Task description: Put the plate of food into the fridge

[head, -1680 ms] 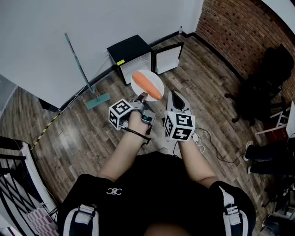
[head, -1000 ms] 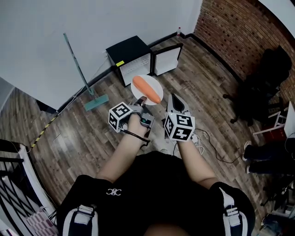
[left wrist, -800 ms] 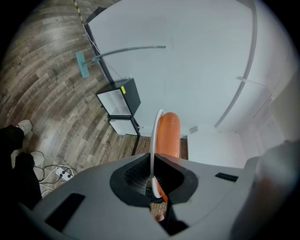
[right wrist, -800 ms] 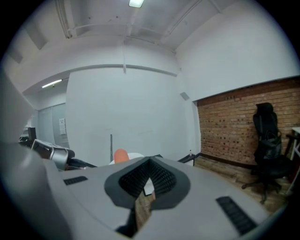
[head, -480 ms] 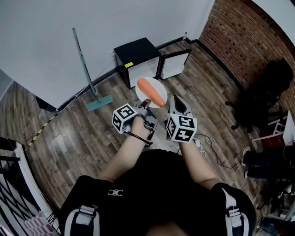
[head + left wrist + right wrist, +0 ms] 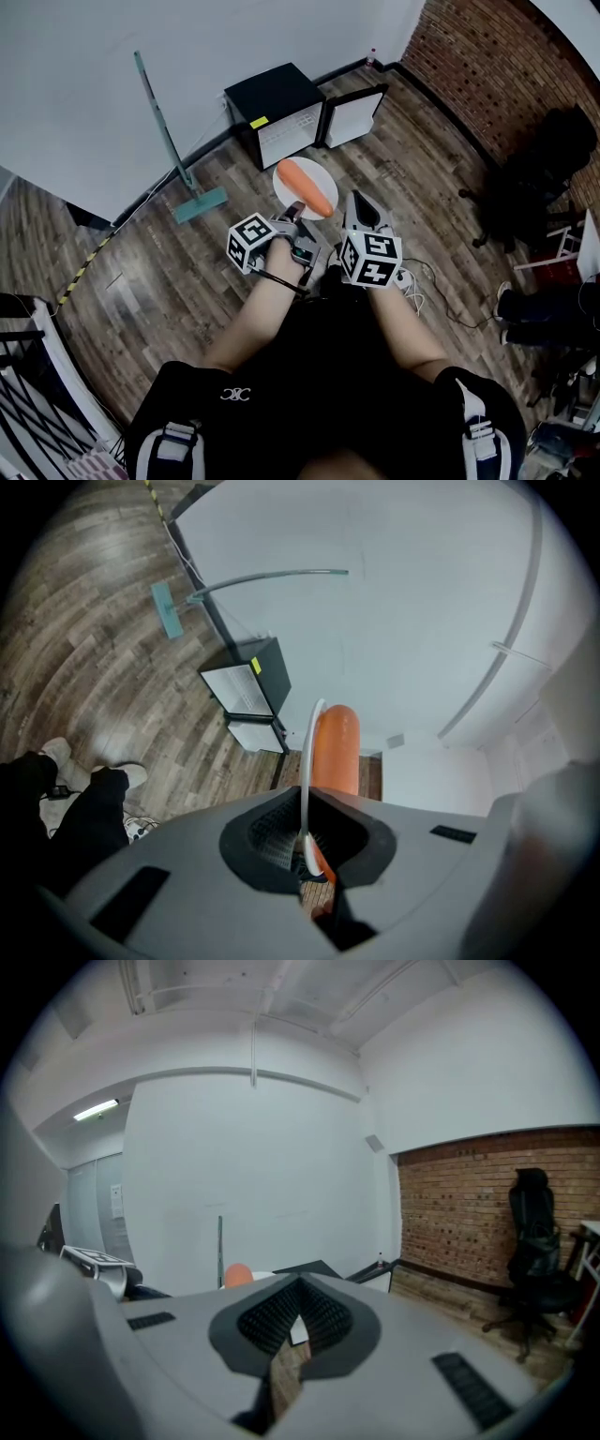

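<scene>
A white plate (image 6: 292,178) with a large orange carrot (image 6: 309,187) on it hangs above the wooden floor. My left gripper (image 6: 294,210) is shut on the plate's near rim. In the left gripper view the plate (image 6: 308,761) shows edge-on between the jaws of the left gripper (image 6: 306,844), with the carrot (image 6: 335,750) to its right. My right gripper (image 6: 356,202) is held just right of the plate, shut, with nothing in it. The small black fridge (image 6: 270,105) stands against the wall beyond the plate, its door (image 6: 354,116) swung open to the right.
A mop (image 6: 176,150) leans on the wall left of the fridge. A black office chair (image 6: 539,173) stands at the right by the brick wall. Cables (image 6: 422,281) lie on the floor near the person's feet. A railing (image 6: 28,375) is at the lower left.
The plate stays gripped by the left gripper and both grippers keep their pose. The view sways a little, with the fridge shifting slightly in the picture.
</scene>
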Tool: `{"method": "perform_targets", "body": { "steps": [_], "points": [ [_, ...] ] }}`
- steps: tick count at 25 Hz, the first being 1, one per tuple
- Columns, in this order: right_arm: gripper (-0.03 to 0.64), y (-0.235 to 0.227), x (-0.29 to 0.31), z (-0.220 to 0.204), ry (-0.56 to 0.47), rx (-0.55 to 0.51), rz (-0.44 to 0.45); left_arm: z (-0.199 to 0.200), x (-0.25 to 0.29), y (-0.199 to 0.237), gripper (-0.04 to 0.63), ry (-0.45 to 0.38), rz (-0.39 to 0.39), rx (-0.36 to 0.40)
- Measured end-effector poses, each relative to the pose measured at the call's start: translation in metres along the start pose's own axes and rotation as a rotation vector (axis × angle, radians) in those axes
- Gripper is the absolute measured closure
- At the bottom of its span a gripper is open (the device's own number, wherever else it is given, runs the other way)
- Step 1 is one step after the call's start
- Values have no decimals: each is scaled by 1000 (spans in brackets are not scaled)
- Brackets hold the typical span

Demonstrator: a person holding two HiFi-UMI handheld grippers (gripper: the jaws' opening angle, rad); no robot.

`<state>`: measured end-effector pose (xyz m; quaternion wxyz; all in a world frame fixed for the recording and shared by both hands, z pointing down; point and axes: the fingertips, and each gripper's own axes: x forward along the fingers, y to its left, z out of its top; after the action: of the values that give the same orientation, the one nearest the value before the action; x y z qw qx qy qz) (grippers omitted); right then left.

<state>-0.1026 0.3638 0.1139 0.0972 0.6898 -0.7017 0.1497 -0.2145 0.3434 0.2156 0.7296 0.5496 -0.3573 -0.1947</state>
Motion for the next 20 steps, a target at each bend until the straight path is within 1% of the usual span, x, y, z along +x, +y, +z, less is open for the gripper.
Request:
{"method": "perform_targets", "body": {
  "steps": [4, 8, 12, 16, 20],
  "points": [
    [610, -9, 27, -2, 12, 14, 6, 8, 20, 0, 580, 2, 18, 6],
    [609, -23, 67, 13, 2, 9, 29, 24, 52, -6, 580, -14, 33, 5],
    [610, -51, 111, 38, -6, 31, 35, 41, 92, -26, 578, -40, 36, 18],
    [609, -76, 155, 55, -4, 25, 58, 54, 135, -46, 578, -69, 27, 32],
    [610, -108, 197, 63, 23, 33, 74, 57, 179, -51, 578, -81, 71, 48]
  ]
}}
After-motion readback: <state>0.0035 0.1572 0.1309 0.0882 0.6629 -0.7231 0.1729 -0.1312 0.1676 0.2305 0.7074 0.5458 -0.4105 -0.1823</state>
